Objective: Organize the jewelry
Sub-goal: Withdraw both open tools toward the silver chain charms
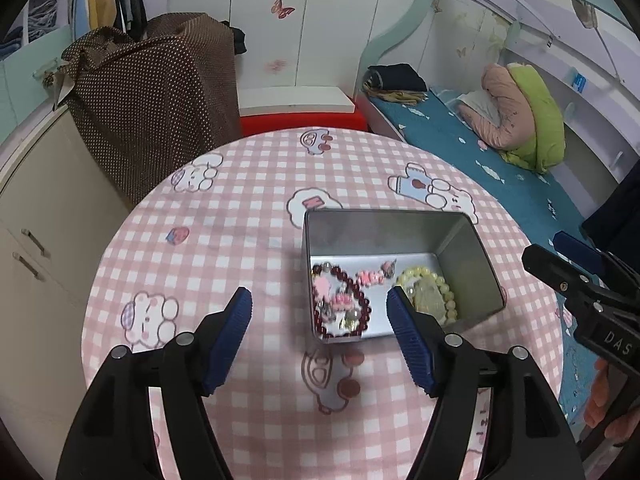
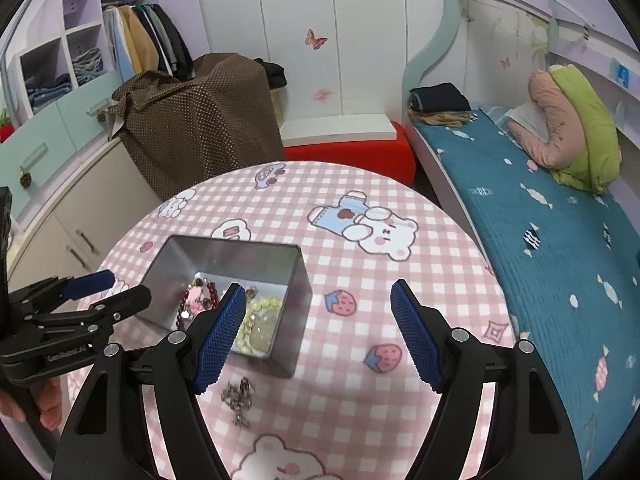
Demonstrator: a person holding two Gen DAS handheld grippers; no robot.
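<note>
**Loose silver piece sits nearest my right gripper, tin beyond it**

Blue ribbed pads of my left gripper (image 1: 320, 320) fill the near edge of the left wrist view, spread wide with nothing between them. Left of them is only pink checked tablecloth (image 1: 240, 220). Straight ahead and slightly right stands the open rectangular silver tin (image 1: 384, 232); my right-hand pad overlaps its near wall in the view. Inside, from left to right: dark red bead bracelet (image 1: 360, 300) with small pink charms (image 1: 370, 278) beside it, then pale yellow bead bracelet (image 1: 434, 292) at the right end.

Right wrist view: my right gripper (image 2: 318, 320) is likewise released, empty. The tin lies ahead and to the left, its long axis running left to right across the cloth. A small tangled silver chain piece (image 2: 239, 398) lies on the cloth outside the tin, just short of its near wall, below and a little inside my left-hand pad. Its long axis runs roughly toward and away from me.

Judgement: this chain is the one item not yet in the tin. The right gripper is clearly nearer; the left would have to come around the tin. Coming move calls for dropping low and slightly left, closing across the chain's short width, then lifting forward over the wall. Risk: thin links slipping between the pads.
</note>
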